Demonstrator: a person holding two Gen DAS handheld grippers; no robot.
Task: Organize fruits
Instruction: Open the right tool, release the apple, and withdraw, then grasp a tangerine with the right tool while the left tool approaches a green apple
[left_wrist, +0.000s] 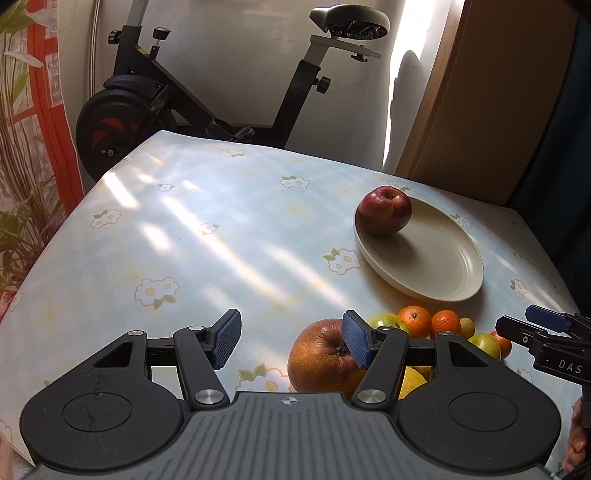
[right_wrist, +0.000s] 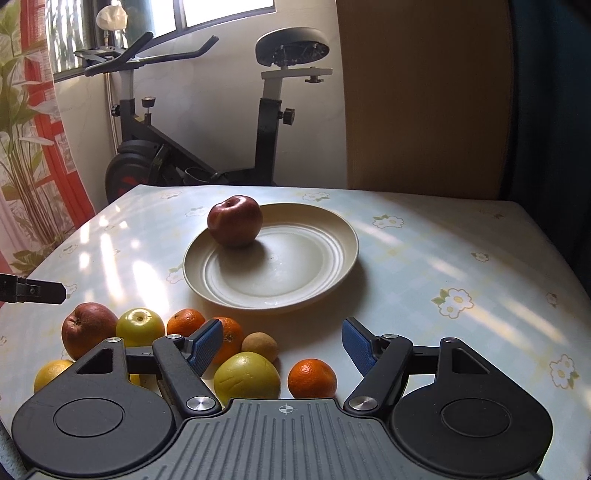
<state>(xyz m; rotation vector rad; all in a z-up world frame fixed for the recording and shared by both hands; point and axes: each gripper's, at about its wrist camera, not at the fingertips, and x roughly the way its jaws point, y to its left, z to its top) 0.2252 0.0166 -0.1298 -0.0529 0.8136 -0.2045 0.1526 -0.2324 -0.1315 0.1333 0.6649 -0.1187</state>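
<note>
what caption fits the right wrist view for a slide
Open right gripper hovers over loose fruit, one red apple already on the cream plate.

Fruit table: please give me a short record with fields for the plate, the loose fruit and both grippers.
plate: cream plate holding one red apple
loose fruit: pile on the tablecloth, nearer than the plate
pile contents: apples, oranges, one small brown fruit
left gripper: open, empty, beside a large reddish apple
right gripper: open, empty, above the pile
</note>
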